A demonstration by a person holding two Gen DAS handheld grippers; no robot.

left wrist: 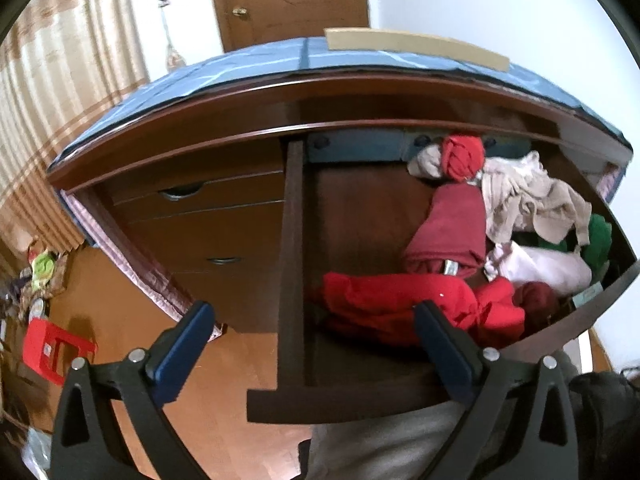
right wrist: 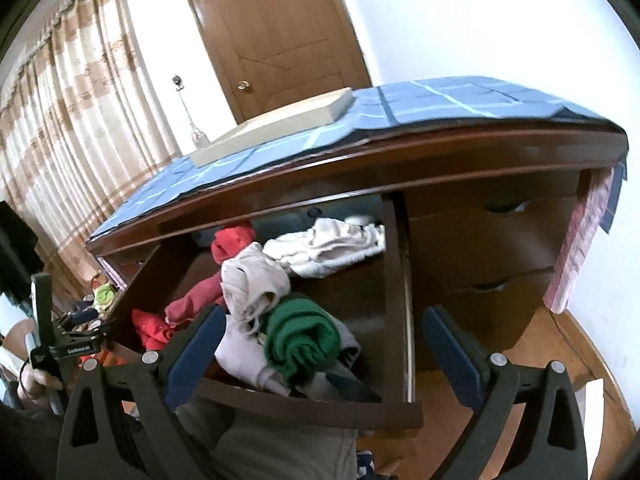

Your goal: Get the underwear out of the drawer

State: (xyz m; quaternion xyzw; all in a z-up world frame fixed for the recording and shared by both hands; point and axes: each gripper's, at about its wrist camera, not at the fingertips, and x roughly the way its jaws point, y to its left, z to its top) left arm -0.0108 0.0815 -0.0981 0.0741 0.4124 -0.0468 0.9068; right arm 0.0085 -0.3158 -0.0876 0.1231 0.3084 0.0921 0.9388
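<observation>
The dark wooden drawer [left wrist: 292, 280] of a dresser is pulled out and holds a jumble of rolled and crumpled underwear. In the left wrist view a bright red piece [left wrist: 404, 304] lies at the front, a dark red one [left wrist: 452, 232] behind it, beige ones [left wrist: 528, 196] to the right. My left gripper [left wrist: 316, 340] hangs open above the drawer's front left corner, nothing between its fingers. In the right wrist view a green roll [right wrist: 300, 336], a beige piece [right wrist: 252, 280] and a white one [right wrist: 328, 248] fill the drawer [right wrist: 394, 280]. My right gripper [right wrist: 324, 344] is open over the drawer's front edge, empty.
A blue cloth [right wrist: 420, 108] and a flat cream box [right wrist: 280, 124] cover the dresser top. Shut drawers [left wrist: 208, 232] flank the open one. A red stool [left wrist: 52, 348] and clutter stand on the wooden floor at left. A door [right wrist: 276, 32] and curtains [right wrist: 68, 140] lie behind.
</observation>
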